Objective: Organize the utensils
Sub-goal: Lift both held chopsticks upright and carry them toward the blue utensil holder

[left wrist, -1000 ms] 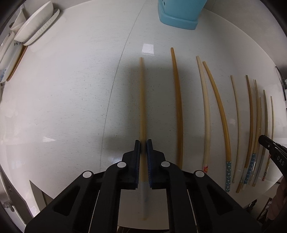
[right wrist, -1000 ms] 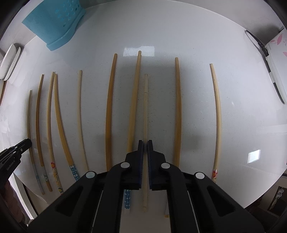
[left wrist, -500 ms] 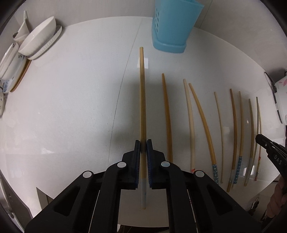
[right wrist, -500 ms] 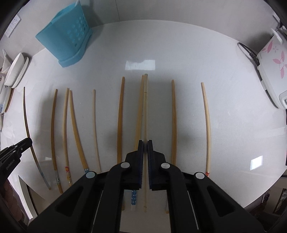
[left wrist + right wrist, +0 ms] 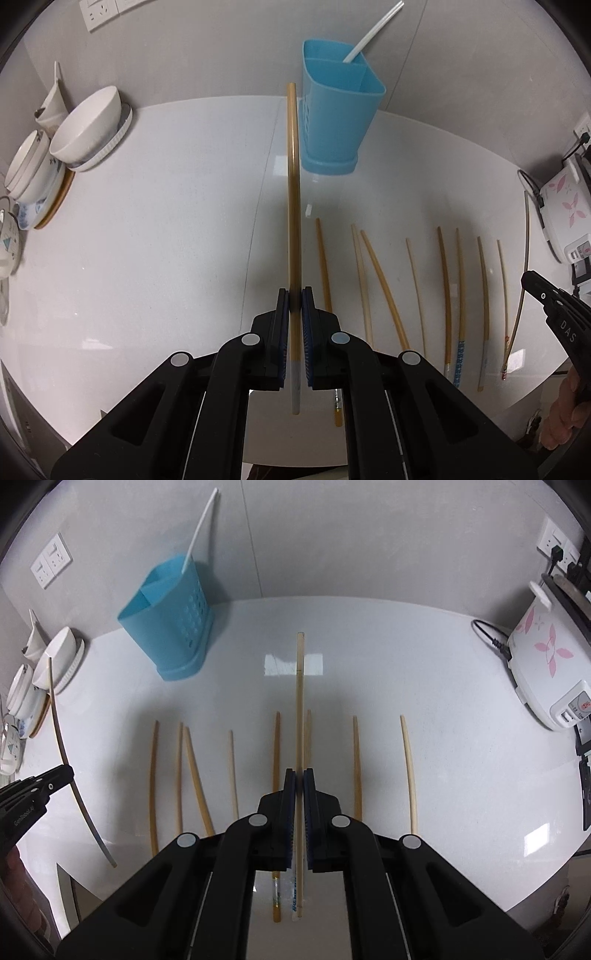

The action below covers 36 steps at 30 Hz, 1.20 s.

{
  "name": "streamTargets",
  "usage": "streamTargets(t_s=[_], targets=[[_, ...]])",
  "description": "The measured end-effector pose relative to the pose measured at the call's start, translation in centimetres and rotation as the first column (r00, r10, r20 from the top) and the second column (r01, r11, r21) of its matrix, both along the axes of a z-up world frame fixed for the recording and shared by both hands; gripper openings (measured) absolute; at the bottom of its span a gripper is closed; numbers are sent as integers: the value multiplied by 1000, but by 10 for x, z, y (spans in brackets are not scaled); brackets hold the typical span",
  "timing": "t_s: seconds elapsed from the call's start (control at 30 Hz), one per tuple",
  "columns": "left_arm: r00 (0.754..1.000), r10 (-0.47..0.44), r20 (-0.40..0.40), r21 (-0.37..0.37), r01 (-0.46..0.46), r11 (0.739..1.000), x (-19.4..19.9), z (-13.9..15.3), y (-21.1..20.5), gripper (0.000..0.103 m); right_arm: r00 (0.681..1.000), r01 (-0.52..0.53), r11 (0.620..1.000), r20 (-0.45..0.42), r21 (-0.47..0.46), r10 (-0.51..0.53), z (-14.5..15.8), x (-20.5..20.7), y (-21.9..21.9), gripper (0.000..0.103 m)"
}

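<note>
The right gripper reads "DAS".

Both wrist views steeply down at counter; shared chopstick row.

Light blue holder with a dotted hole pattern, white counter, tan chopsticks, white bowls, white cooker with pink flowers.

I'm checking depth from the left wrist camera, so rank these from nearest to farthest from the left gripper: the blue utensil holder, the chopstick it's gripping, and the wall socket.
1. The chopstick, clamped in the left gripper.
2. The blue utensil holder, beyond the chopstick's tip, slightly right.
3. The wall socket, upper left on the wall.
</note>
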<state>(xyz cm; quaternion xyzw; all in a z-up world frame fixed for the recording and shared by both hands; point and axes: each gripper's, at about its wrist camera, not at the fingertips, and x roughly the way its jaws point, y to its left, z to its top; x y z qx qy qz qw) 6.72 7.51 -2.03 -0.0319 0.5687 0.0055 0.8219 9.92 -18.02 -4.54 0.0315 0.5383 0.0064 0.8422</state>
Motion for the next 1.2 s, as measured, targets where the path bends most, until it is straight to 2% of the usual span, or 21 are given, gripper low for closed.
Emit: streamTargets(t_s=[0.2, 0.57, 0.77, 1.2], targets=[[999, -3, 51, -5, 3, 1000, 19, 4, -9, 6, 997, -11, 1000, 71, 10, 10, 18, 12, 5, 4], [989, -14, 149, -21, 18, 1000, 49, 43, -14, 6, 983, -31, 999, 183, 24, 26, 51, 37, 15, 3], [983, -23, 180, -52, 33, 998, 72, 66, -14, 6, 976, -42, 999, 215, 34, 34, 60, 56, 23, 4], [950, -42, 310, -85, 71, 994, 119, 124, -8, 6, 950, -59, 997, 310, 48, 42, 89, 96, 49, 4]])
